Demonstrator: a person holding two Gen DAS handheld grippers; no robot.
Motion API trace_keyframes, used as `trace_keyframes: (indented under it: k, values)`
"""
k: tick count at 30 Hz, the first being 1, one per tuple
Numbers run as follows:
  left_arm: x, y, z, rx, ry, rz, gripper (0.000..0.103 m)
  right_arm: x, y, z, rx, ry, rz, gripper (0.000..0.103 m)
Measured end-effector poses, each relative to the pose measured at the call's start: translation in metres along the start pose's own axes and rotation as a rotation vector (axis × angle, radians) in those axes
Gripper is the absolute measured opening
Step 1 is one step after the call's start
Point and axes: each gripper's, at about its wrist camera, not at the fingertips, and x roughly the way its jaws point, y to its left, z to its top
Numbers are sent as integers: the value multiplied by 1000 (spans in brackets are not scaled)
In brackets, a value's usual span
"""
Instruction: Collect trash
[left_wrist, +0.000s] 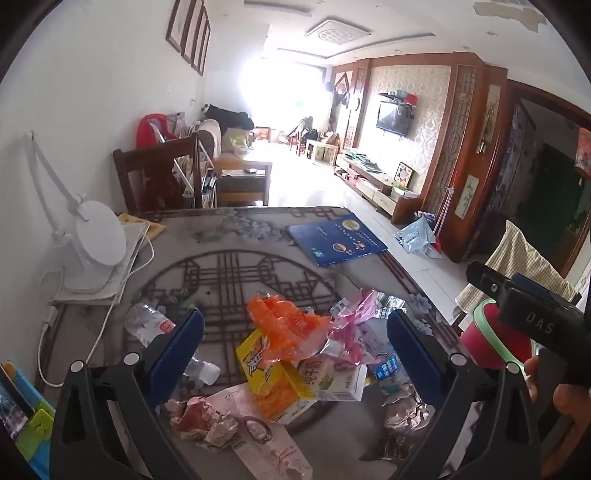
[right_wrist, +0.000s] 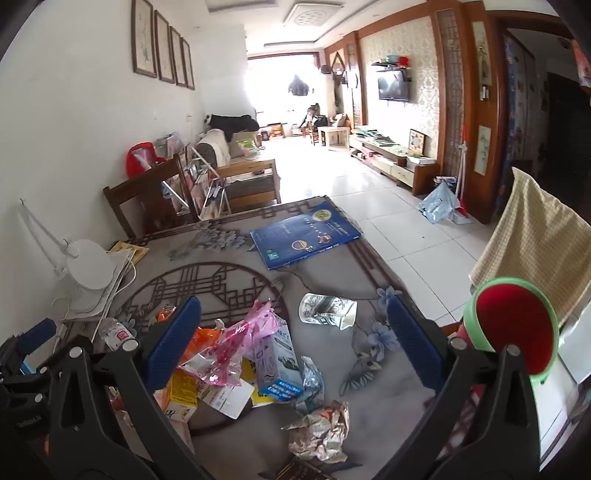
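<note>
Nothing was collected yet, as I judged it: both my left gripper (left_wrist: 295, 354) and right gripper (right_wrist: 295, 347) hung spread wide and empty above the table (left_wrist: 229, 236). The trash lay heaped at the near edge: orange wrapper (left_wrist: 284, 325), yellow carton (left_wrist: 273, 384), pink bag (right_wrist: 240, 343), crumpled foil (right_wrist: 321, 432), a plastic bottle (left_wrist: 151, 325) to the left. The red bin (right_wrist: 517, 332) stood at the right, apparently empty; every piece was left to move.

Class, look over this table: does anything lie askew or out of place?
Yes. A plastic bottle lies on its side beside the litter heap. The blue book sits crooked, one corner past the table edge.
</note>
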Motion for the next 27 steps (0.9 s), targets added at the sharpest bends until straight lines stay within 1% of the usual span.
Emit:
trace_keyframes:
  k: [3, 4, 5, 6, 8, 11, 19, 27]
  values:
    - [0, -2, -1, -7, -4, 17, 95, 3, 0, 0, -10, 6, 15, 100]
    - [-3, 10, -6, -40, 3, -6, 95, -4, 7, -6, -25, -20, -9, 100]
    - [-4, 14, -8, -48, 5, 14, 95, -6, 11, -10, -31, -20, -5, 100]
    - [-9, 19, -10, -54, -14, 2, 95, -7, 9, -9, -9, -11, -11, 100]
    - [-11, 28, -9, -66, 10, 3, 95, -9, 17, -15, -7, -3, -21, 100]
    - [-8, 36, -10, -65, 31, 9, 95, -7, 24, -12, -6, 20, -28, 100]
    - [-9, 39, -13, -62, 29, 4, 95, -12, 30, -13, -18, 16, -42, 100]
    - [-14, 36, -12, -52, 30, -3, 95, -15, 26, -14, -8, 25, -48, 100]
